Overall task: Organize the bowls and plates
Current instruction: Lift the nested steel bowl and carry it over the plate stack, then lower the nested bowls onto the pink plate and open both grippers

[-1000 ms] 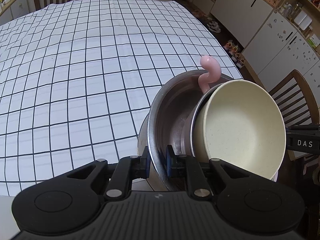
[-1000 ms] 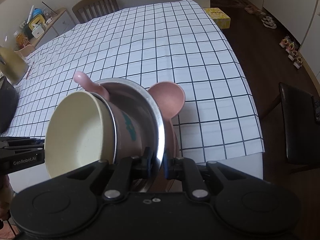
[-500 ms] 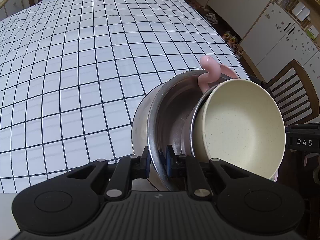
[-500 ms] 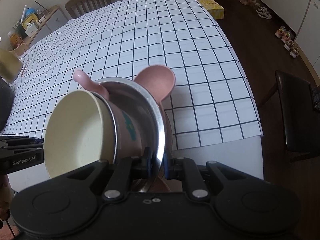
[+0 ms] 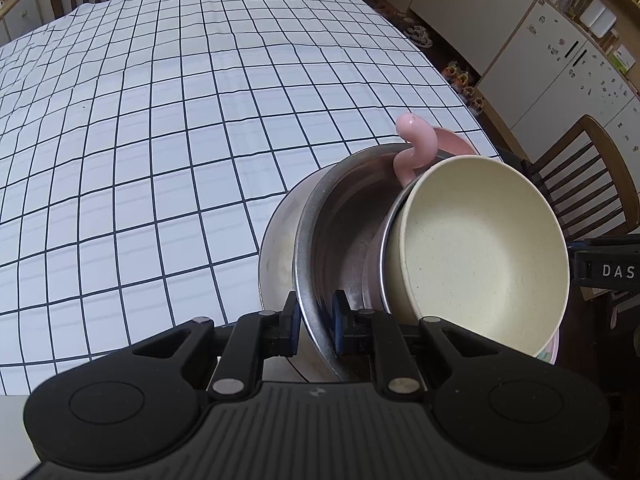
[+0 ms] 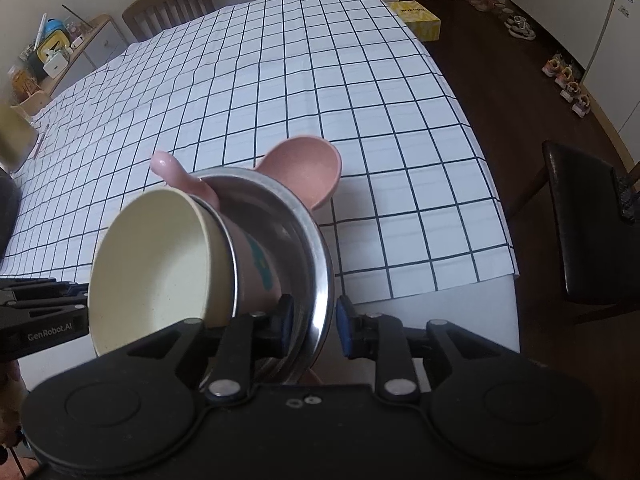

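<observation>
over the near edge of the table (image 5: 120, 140), the left gripper (image 5: 314, 322) pinches the steel bowl (image 5: 344, 208) rim while the right gripper (image 6: 314, 322), spread, straddles it; the nested stack looks stiff, slick, and likely to slide.

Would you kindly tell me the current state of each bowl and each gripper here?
steel bowl: tipped on its side, held by the rim.
cream bowl: nested in the stack, tipped, empty.
left gripper: shut on the steel bowl's rim.
right gripper: open, jaws straddling the rim with a gap.
</observation>
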Demonstrator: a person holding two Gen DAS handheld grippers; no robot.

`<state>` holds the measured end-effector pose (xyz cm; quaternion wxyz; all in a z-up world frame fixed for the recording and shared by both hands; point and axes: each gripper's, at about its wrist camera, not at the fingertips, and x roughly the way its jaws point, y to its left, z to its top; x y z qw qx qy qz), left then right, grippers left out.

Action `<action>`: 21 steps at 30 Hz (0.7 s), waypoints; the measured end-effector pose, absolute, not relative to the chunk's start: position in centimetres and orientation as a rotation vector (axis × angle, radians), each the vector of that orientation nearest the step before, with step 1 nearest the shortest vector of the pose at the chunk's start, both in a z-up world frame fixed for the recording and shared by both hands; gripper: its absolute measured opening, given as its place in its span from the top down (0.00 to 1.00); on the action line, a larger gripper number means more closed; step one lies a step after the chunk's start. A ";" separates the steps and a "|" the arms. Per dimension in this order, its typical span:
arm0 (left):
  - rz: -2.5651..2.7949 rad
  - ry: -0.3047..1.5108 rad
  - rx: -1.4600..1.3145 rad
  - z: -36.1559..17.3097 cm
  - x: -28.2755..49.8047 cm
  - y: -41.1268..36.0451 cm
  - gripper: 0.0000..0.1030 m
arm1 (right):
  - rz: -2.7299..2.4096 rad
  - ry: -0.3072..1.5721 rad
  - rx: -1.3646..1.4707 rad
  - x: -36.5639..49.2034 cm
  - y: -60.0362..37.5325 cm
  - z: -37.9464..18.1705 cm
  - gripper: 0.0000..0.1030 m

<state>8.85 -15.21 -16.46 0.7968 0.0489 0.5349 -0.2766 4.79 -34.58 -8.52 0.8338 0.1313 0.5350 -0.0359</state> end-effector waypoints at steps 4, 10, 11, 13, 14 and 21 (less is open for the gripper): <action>-0.590 1.130 0.111 -16.3 8.8 -15.3 0.86 | -0.076 1.114 0.260 4.6 -34.5 -8.0 0.71; -0.582 1.100 0.110 -15.2 8.6 -14.7 0.85 | -0.081 1.092 0.261 4.2 -34.8 -7.1 0.67; -0.582 1.095 0.111 -15.0 8.5 -14.7 0.85 | -0.081 1.086 0.262 4.1 -34.9 -6.9 0.66; -0.583 1.081 0.118 -14.7 8.3 -14.6 0.85 | -0.077 1.074 0.260 3.8 -35.0 -6.3 0.65; -0.583 1.072 0.123 -14.4 8.1 -14.6 0.85 | -0.075 1.069 0.257 3.7 -35.0 -6.1 0.64; -0.586 1.027 0.134 -12.8 6.6 -14.2 0.85 | -0.051 1.020 0.242 2.8 -34.4 -4.2 0.58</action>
